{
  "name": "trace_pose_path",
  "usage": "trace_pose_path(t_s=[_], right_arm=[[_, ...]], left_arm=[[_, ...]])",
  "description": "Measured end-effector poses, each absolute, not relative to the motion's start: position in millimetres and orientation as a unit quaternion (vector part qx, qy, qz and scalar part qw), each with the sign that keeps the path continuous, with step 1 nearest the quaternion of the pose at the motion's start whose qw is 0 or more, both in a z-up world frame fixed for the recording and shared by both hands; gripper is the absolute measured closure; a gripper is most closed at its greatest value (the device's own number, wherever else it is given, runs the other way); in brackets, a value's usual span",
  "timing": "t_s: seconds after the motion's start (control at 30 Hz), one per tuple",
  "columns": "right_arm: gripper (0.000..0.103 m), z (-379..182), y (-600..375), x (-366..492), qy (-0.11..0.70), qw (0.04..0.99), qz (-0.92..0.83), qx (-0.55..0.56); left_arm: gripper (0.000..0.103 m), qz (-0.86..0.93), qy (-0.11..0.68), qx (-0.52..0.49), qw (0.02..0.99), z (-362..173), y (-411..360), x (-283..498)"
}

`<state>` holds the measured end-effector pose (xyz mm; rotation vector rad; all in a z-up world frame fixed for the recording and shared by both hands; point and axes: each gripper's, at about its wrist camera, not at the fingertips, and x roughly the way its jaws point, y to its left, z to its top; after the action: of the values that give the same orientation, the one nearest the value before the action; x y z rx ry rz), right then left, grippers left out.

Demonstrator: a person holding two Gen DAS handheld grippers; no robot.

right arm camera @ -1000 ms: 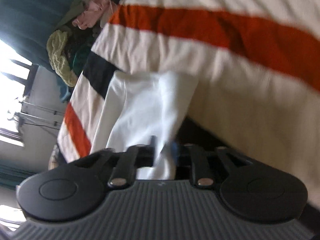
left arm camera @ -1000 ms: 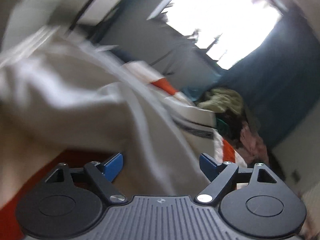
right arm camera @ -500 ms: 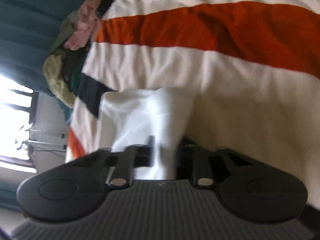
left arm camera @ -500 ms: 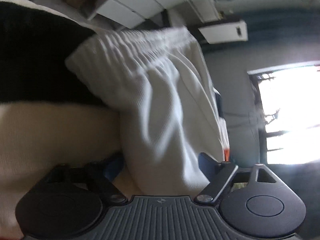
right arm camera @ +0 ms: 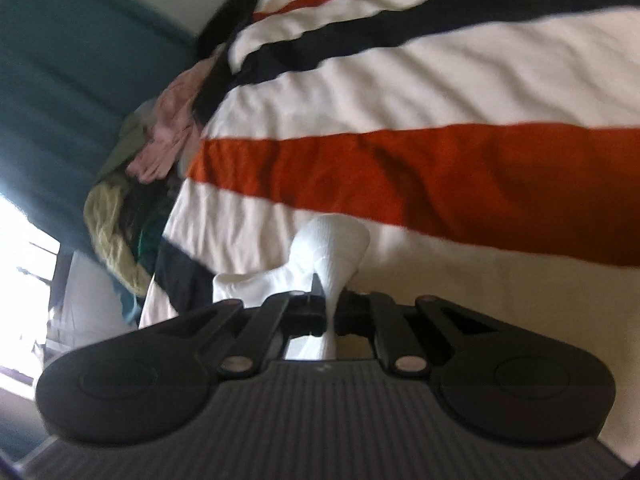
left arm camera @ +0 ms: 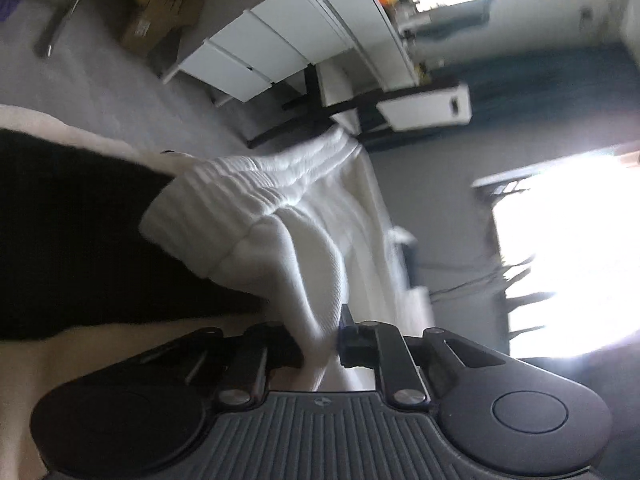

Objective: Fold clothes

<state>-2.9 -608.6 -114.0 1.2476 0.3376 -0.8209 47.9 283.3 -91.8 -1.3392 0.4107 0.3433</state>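
In the left wrist view, the left tool [left arm camera: 324, 334] is clamped tight on a fold of the white ribbed garment [left arm camera: 280, 216], its fingers almost meeting with the cloth pinched between them. From there the garment runs away from the tool, its gathered elastic waistband [left arm camera: 256, 176] bunched at the far end. It lies over the striped blanket [left arm camera: 72, 240] on the bed, across a wide black stripe, with a cream stripe nearer the tool. Beyond the bed's edge is a grey carpeted floor [left arm camera: 104, 80], then a white drawer unit [left arm camera: 272, 52], a cardboard box [left arm camera: 160, 8] beside it, and a bright window [left arm camera: 568, 256] farther off.

In the right wrist view, the right tool [right arm camera: 330, 312] is likewise closed on a narrow pinch of the same white garment [right arm camera: 332, 248], which rises in a small hump just ahead of the fingers and spreads to one side on a cream stripe. Past it the blanket [right arm camera: 440, 176] shows an orange stripe, then cream, then dark navy stripes. At the bed's far edge sits a pile of clothes [right arm camera: 160, 152], pink, yellow-green and dark, against a teal curtain [right arm camera: 60, 80].
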Motion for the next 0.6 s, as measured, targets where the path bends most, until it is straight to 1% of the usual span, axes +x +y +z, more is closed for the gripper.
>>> trace_pose_path(t_s=[0.07, 0.23, 0.4, 0.47, 0.5, 0.53, 0.57, 0.6], right_arm=[[0.098, -115, -612, -17, 0.139, 0.697, -0.374, 0.596], [0.098, -107, -610, -52, 0.123, 0.673, -0.402, 0.608], [0.096, -112, -600, -67, 0.163, 0.632, -0.462, 0.6], [0.095, -116, -600, -68, 0.179, 0.621, -0.468, 0.603], [0.092, -117, -601, -68, 0.184, 0.617, -0.47, 0.604], [0.089, -118, -601, -68, 0.189, 0.614, -0.473, 0.603], [0.079, -116, -601, -68, 0.192, 0.615, -0.477, 0.598], [0.064, -113, -601, -68, 0.192, 0.617, -0.483, 0.591]], left_arm=[[0.091, 0.144, 0.192, -0.613, 0.753, -80, 291, 36], [0.092, 0.108, 0.229, -0.585, 0.77, -54, 316, 15], [0.091, 0.117, 0.267, -0.54, 0.79, -52, 328, 6], [0.088, 0.121, 0.281, -0.521, 0.797, -51, 332, 3], [0.086, 0.123, 0.288, -0.512, 0.8, -51, 334, 2], [0.078, 0.125, 0.295, -0.502, 0.803, -51, 335, 0], [0.067, 0.127, 0.302, -0.493, 0.806, -51, 337, -1], [0.06, 0.129, 0.309, -0.483, 0.809, -50, 339, -2]])
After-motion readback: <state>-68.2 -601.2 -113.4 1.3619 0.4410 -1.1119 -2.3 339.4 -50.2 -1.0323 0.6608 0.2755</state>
